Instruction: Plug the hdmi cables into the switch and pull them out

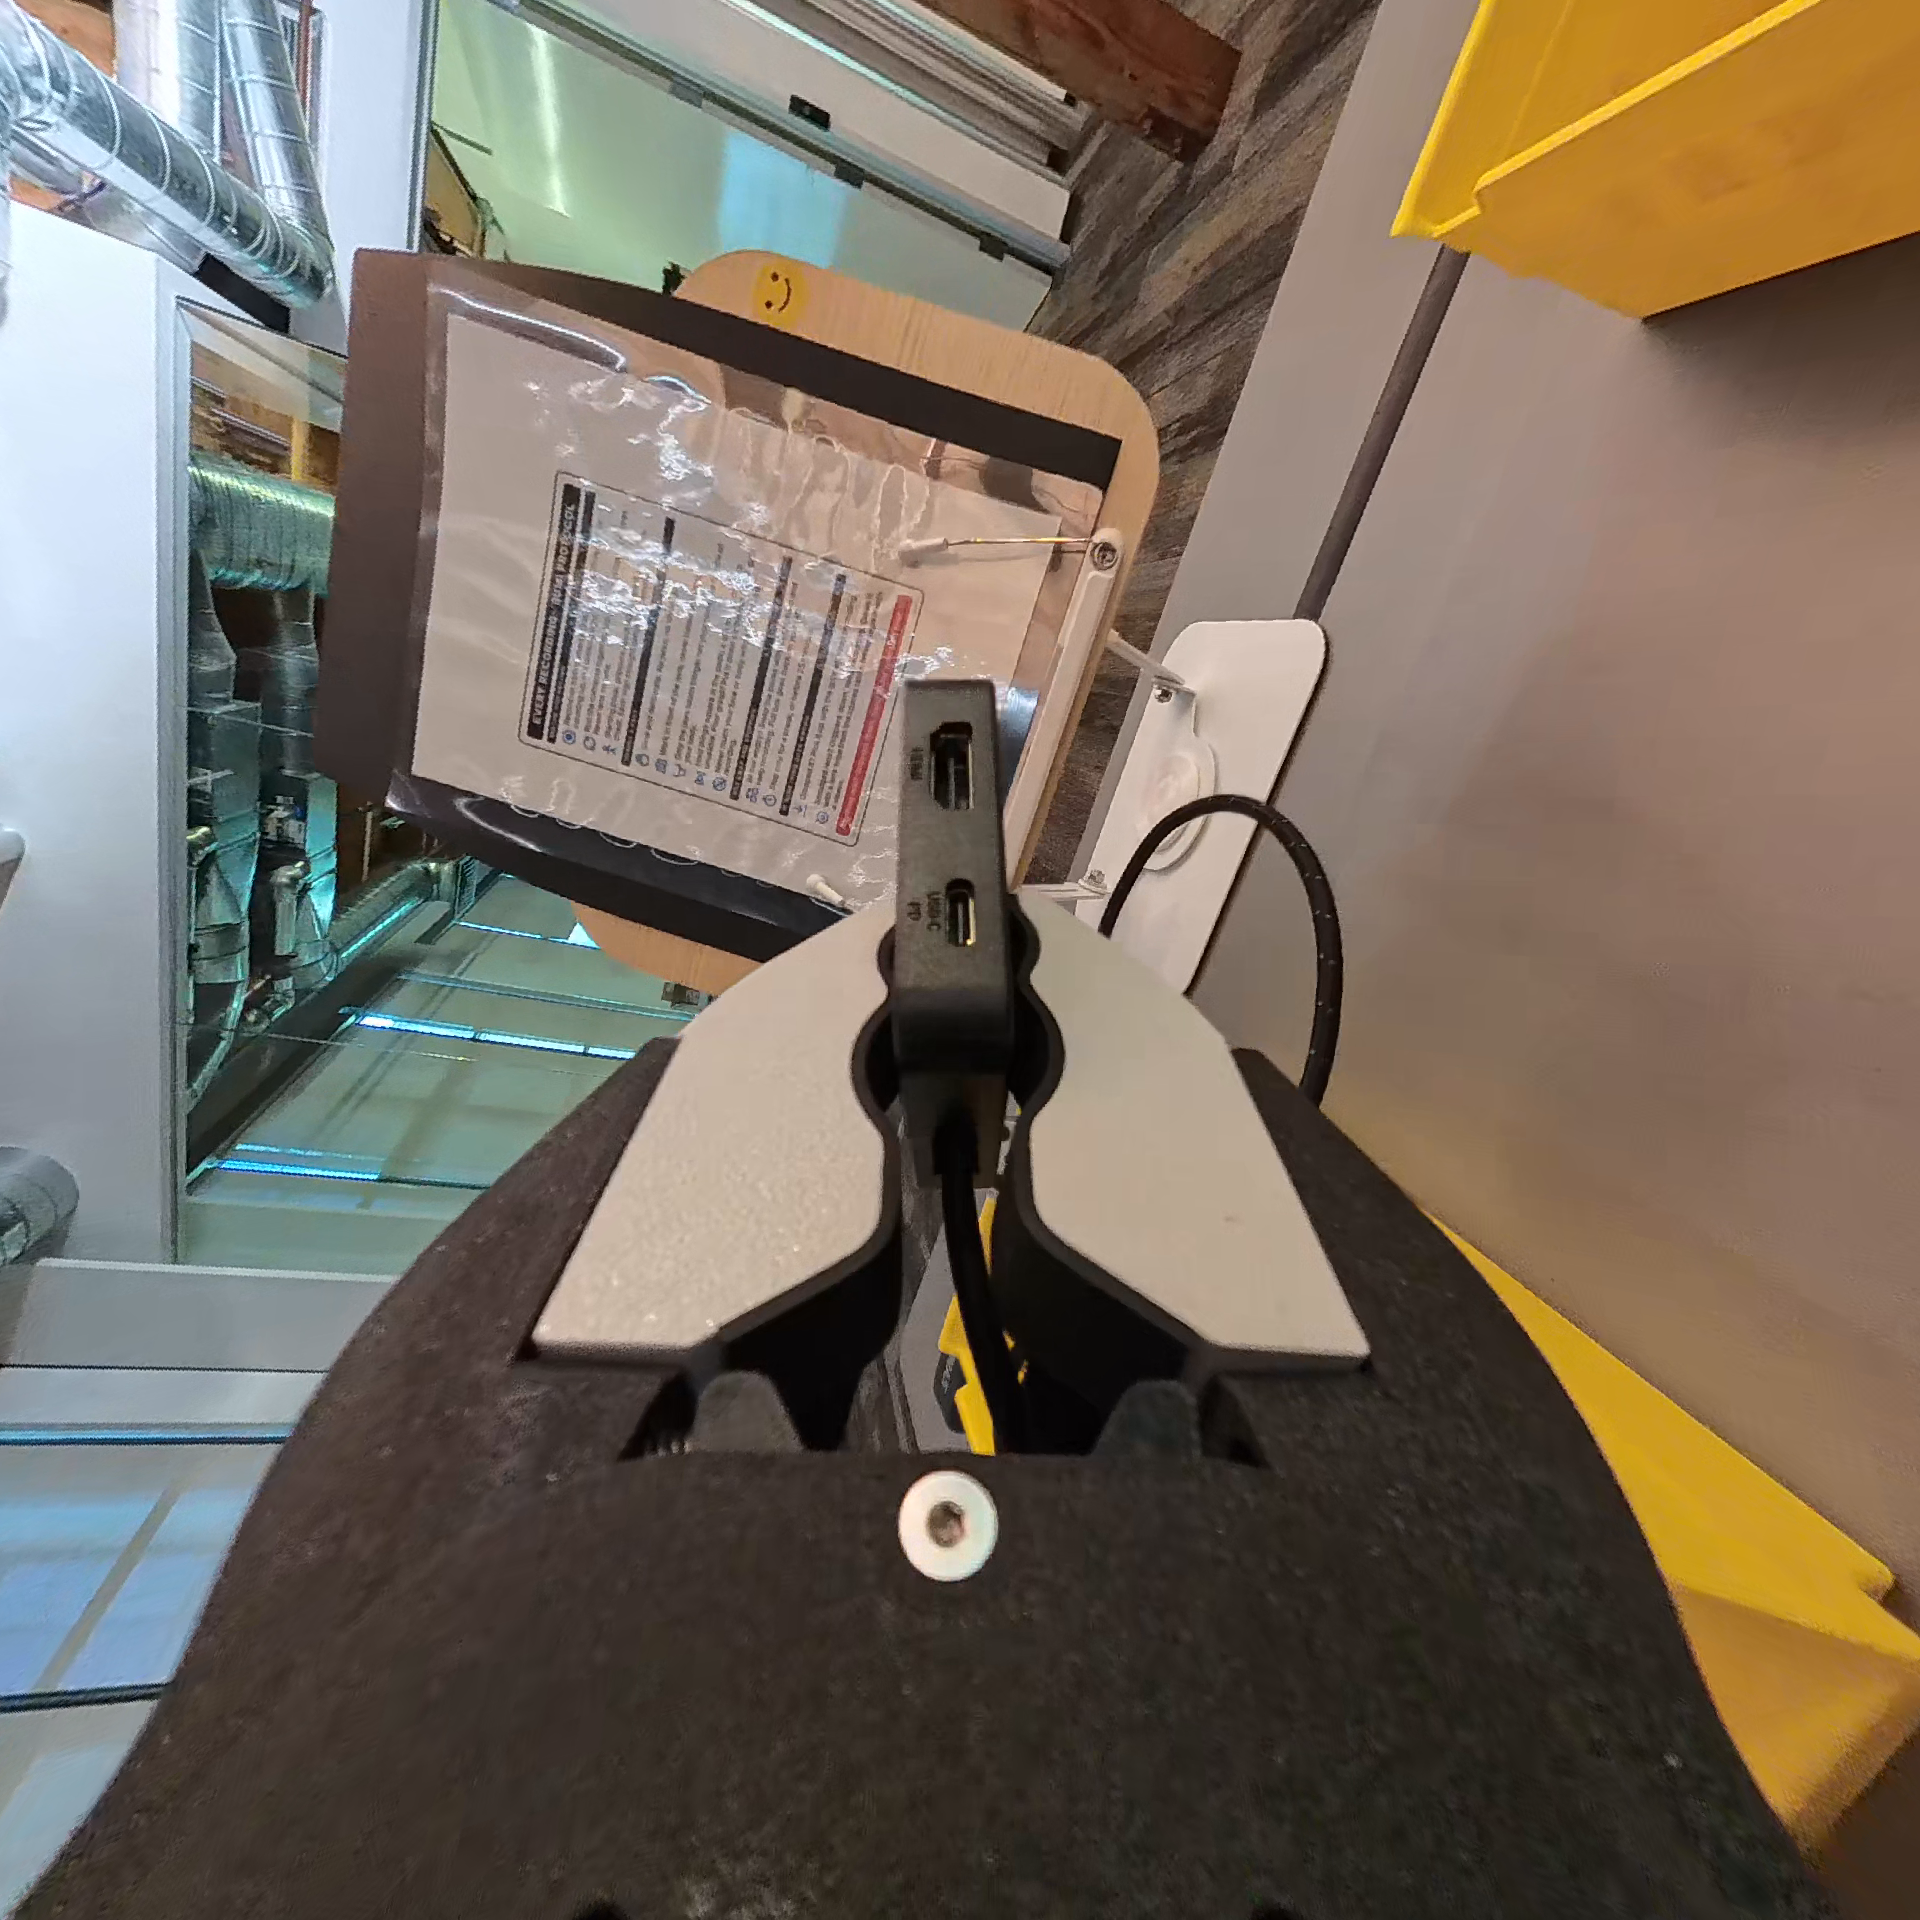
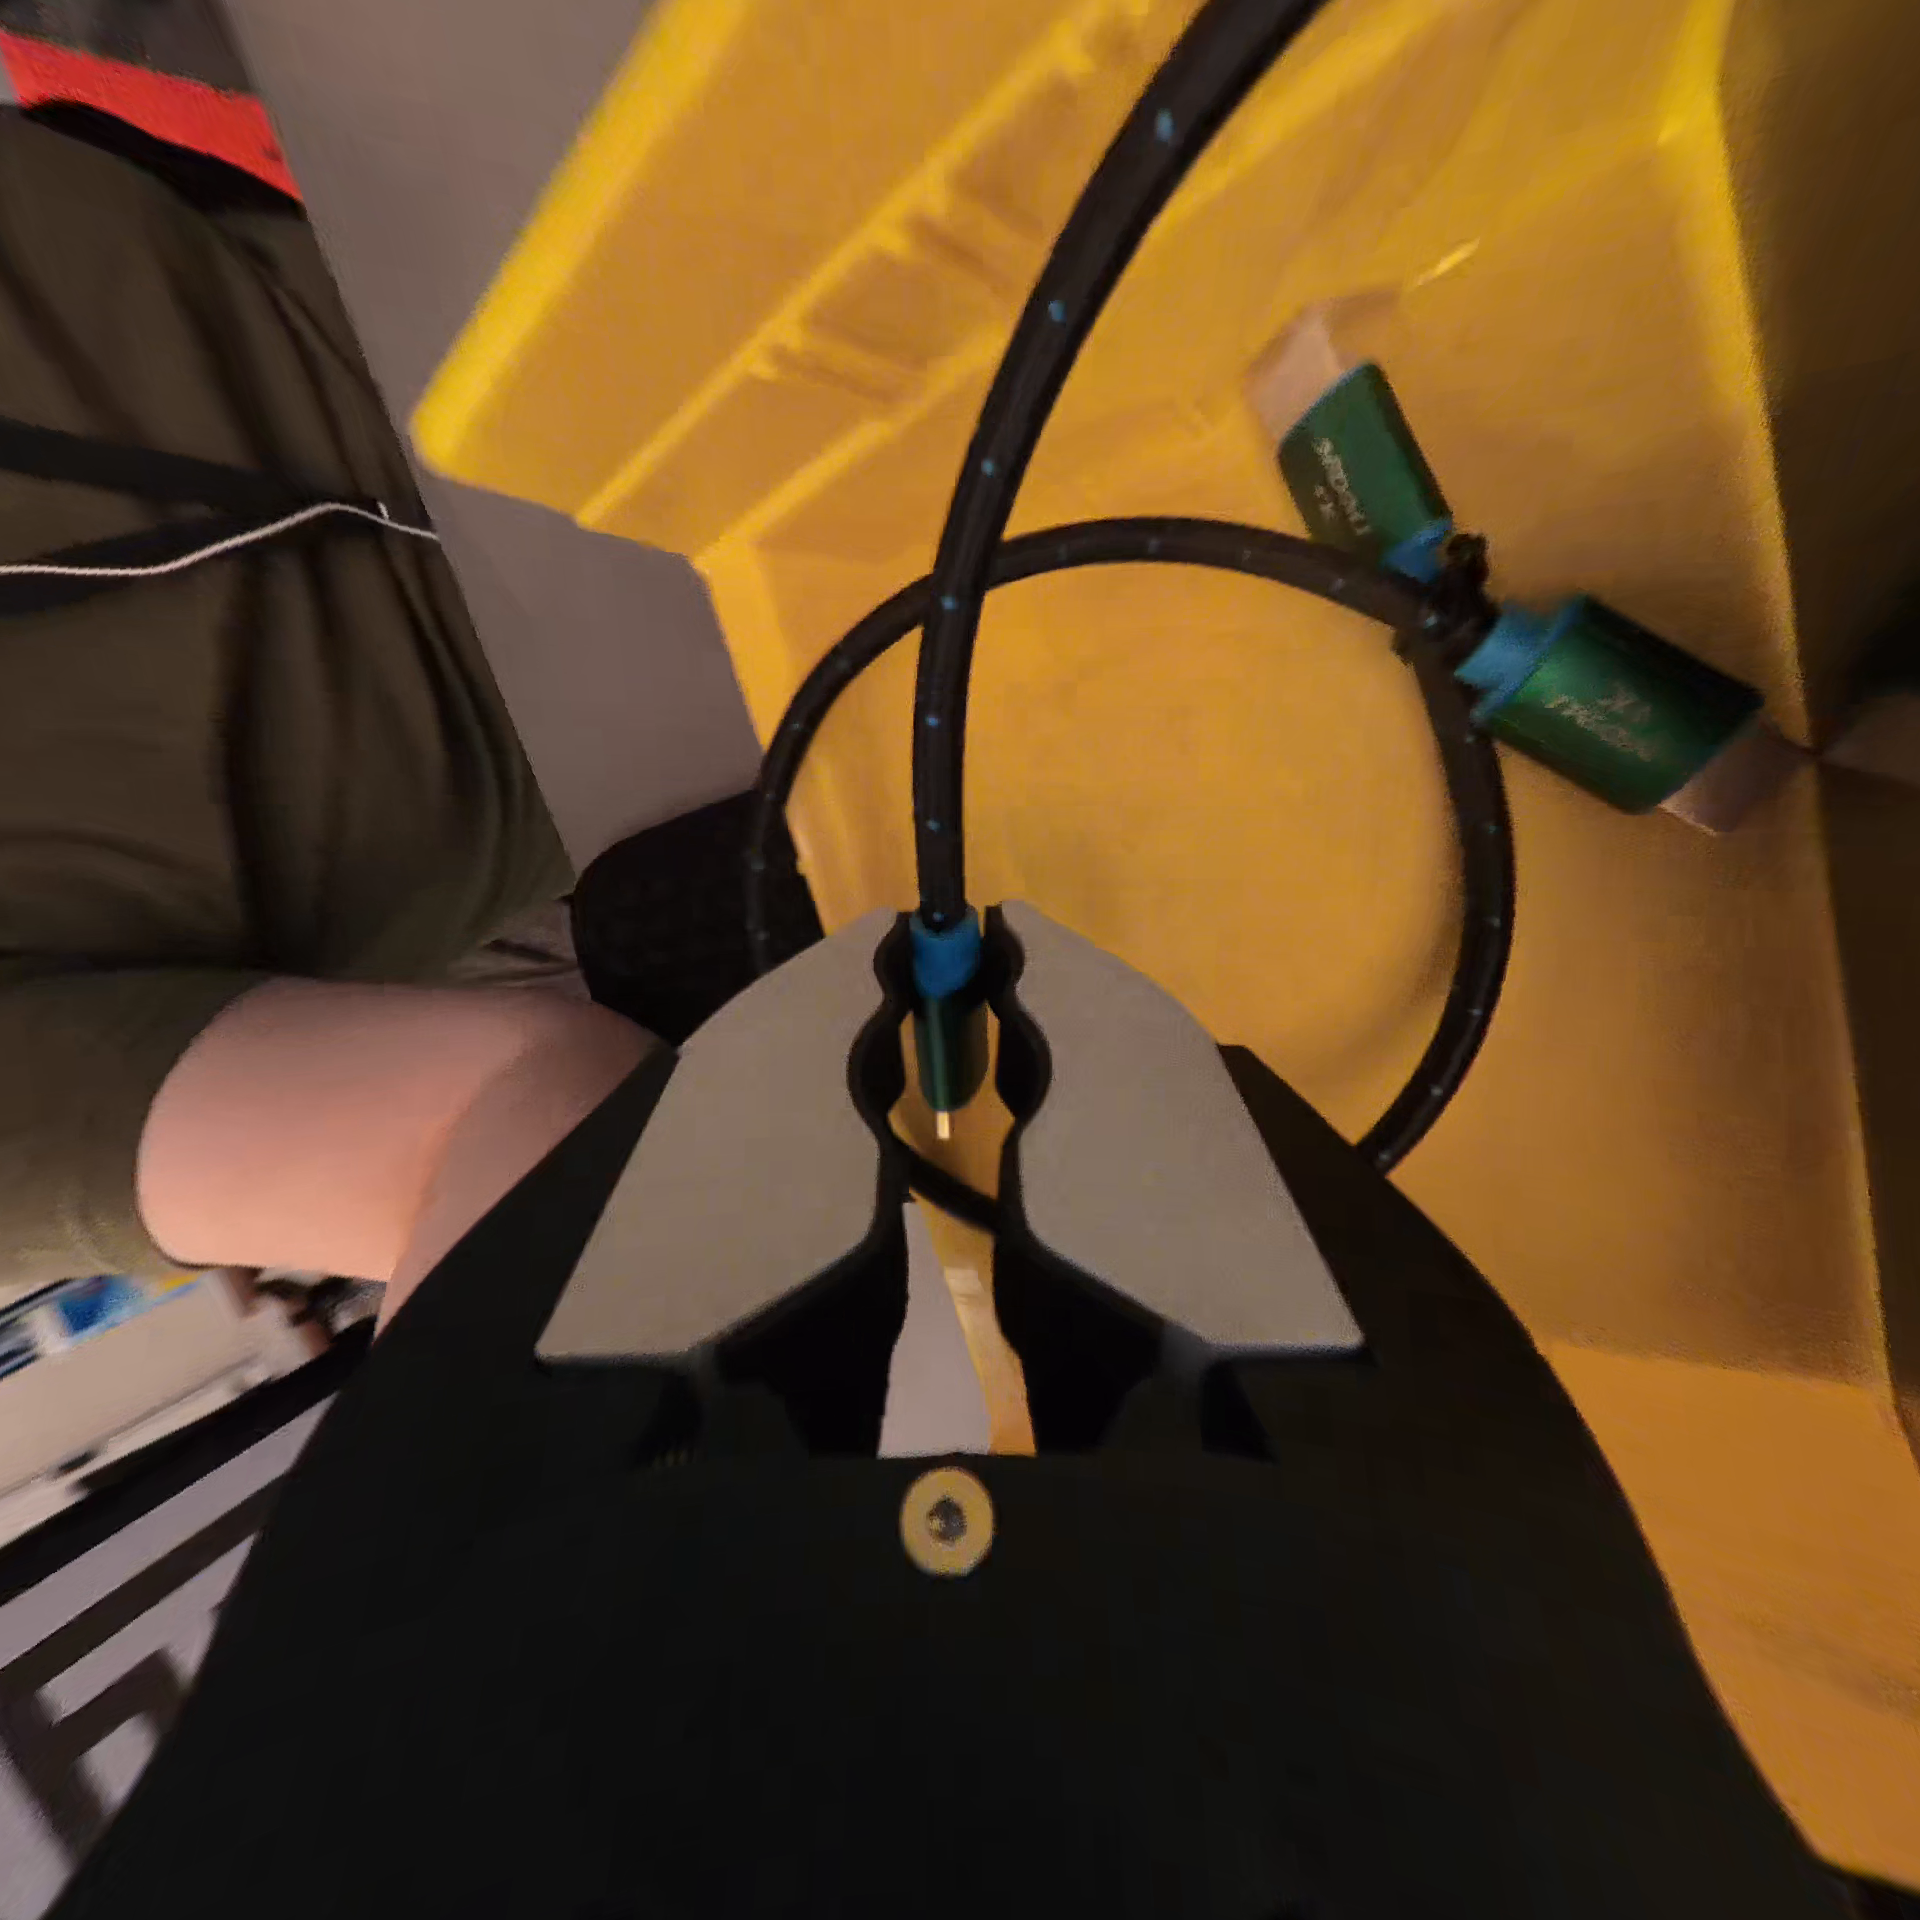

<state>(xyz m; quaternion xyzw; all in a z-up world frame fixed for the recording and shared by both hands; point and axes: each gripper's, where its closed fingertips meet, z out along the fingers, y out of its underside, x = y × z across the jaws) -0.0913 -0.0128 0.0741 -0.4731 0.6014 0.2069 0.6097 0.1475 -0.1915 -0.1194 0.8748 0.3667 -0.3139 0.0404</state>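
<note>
In the left wrist view my left gripper (image 1: 951, 997) is shut on a small black switch box (image 1: 951, 852). The box stands up out of the fingers with an empty HDMI port (image 1: 951, 767) and a smaller port facing me. Its own black cable (image 1: 982, 1309) hangs down between the fingers. In the right wrist view my right gripper (image 2: 948, 997) is shut on a green HDMI plug (image 2: 945, 1039) with a blue collar. The plug's metal tip points back toward the camera. Its braided black cable (image 2: 997, 457) arcs upward. Two more green HDMI plugs (image 2: 1361, 457) (image 2: 1605, 707) lie in a yellow bin (image 2: 1195, 831).
A board holding a plastic-covered printed sheet (image 1: 717, 623) stands beyond the switch box. Yellow bins (image 1: 1683, 135) sit on a grey table (image 1: 1662, 831), with a white base plate (image 1: 1236, 748) and a looped black cable (image 1: 1309, 914). A person's arm (image 2: 343, 1132) is at left in the right wrist view. Spacing between my two grippers at the tips: around 35 cm.
</note>
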